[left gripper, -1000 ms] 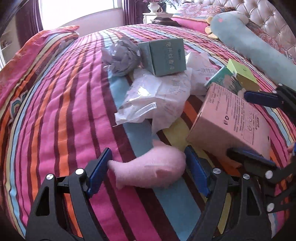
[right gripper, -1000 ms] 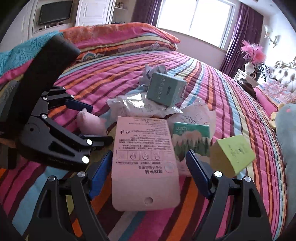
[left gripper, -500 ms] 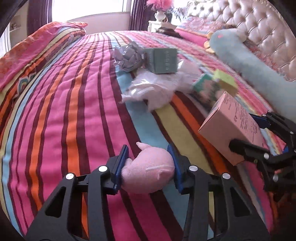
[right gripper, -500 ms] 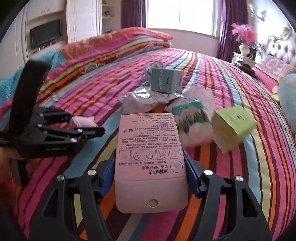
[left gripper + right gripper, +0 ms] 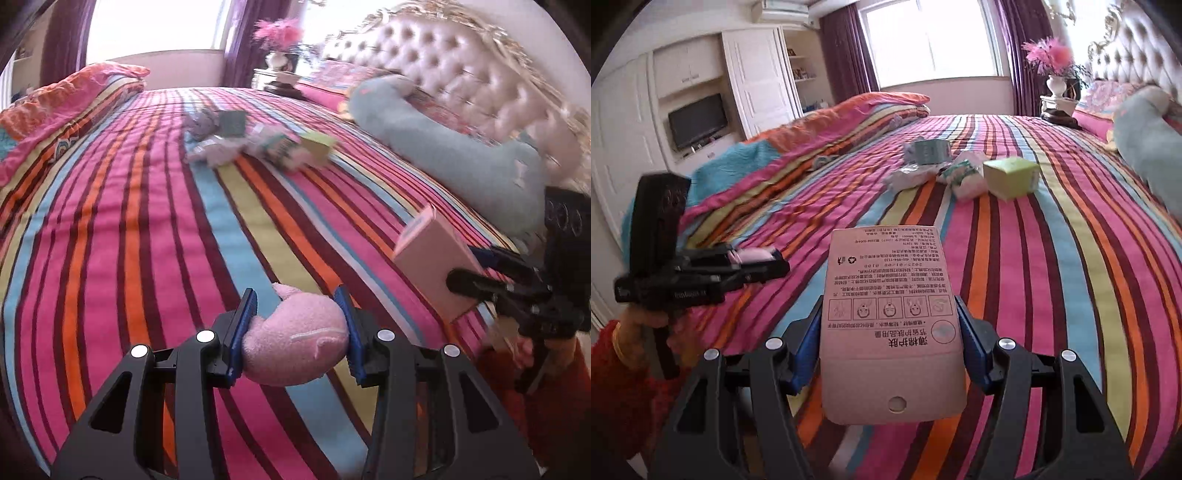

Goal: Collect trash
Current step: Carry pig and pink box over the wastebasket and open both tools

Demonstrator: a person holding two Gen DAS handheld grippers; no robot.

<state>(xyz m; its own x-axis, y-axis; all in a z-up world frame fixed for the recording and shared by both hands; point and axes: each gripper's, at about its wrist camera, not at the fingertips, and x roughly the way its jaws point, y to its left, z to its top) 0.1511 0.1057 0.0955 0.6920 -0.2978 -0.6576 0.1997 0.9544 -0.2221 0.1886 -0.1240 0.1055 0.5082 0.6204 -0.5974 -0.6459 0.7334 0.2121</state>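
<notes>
Now both grippers are pulled well back from the striped bedspread (image 5: 1052,258), each carrying a piece of litter that a second ago lay among the heap; half a second ago they had already closed, and the load has since come up and away. I judge this to mean two items are secured and ready to be carried to wherever the rubbish goes, which no view shows.

The bedspread is a soft quilted cloth in pink, orange, blue and yellow bands, rumpled at its far edge. The remaining trash pile (image 5: 960,166) sits far off near the middle of the bed: a teal carton, crinkled plastic wrap, a tissue pack and a lime-green box, all light and angular or flimsy. So the job looks only partly done.

The pink box (image 5: 890,321) is a flat, stiff cardboard carton with printed text, clamped by its long sides in the right gripper (image 5: 890,343), whose tongs are narrowed onto it. The pink fuzzy lump (image 5: 295,339), rounded, plush and squashy, is pinched in the left gripper (image 5: 295,332), its blue pads denting the pile slightly.
</notes>
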